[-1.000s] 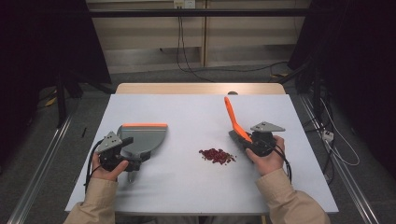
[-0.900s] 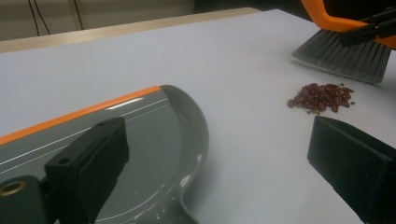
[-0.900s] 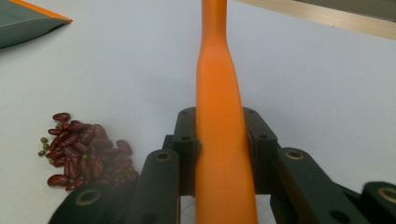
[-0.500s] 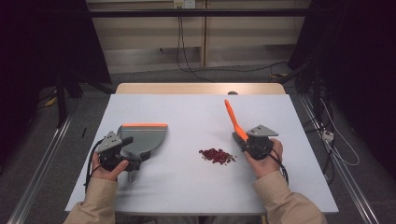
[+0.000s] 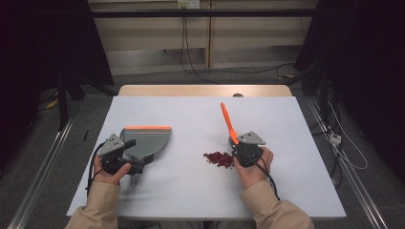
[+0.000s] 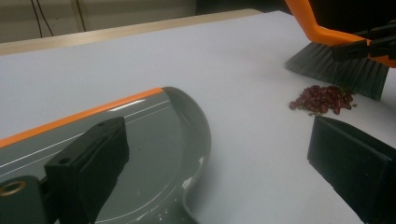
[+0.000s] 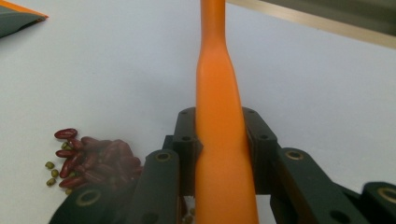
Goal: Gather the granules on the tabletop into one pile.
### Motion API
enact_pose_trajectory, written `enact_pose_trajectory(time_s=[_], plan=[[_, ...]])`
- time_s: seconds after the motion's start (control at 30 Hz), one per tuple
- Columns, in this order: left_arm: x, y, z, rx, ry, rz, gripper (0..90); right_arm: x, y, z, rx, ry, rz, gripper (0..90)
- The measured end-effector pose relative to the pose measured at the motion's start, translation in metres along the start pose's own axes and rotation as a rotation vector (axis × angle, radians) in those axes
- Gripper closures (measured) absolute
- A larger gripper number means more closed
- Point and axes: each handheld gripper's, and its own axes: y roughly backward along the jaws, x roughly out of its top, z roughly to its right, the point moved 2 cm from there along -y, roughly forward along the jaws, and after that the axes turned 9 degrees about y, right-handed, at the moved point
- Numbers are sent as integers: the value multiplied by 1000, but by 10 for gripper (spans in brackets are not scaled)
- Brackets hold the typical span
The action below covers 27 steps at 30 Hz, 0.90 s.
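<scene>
White table [image 5: 191, 109] — one dustpan [image 5: 145, 140], left jaws spread; one brush [image 5: 228, 122], right jaws pinching.

Pale grey table [image 5: 296, 119] with a wooden strip [image 5: 205, 90] along its far edge, standing on grey floor [image 5: 200, 76]. Beige wall panels [image 5: 157, 33] behind, black cables [image 5: 188, 52] hanging down them. Dark curtains [image 5: 43, 43] either side, metal rails [image 5: 40, 176] flanking.
</scene>
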Motion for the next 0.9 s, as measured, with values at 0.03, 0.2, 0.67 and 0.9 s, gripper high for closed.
enact_pose_trajectory(time_s=[0.03, 0.2, 0.67, 0.9], plan=[[0, 0, 0, -1, -1, -1, 52, 1, -1, -4, 0, 6, 2, 711], [0, 0, 0, -3, 0, 0, 52, 6, -6, -16, -27, 10, 8, 711], [0, 0, 0, -5, -2, -2, 52, 10, -9, -24, -37, -38, 22, 710], [0, 1, 1, -6, -5, -1, 52, 13, -10, -29, -1, -50, 32, 711]])
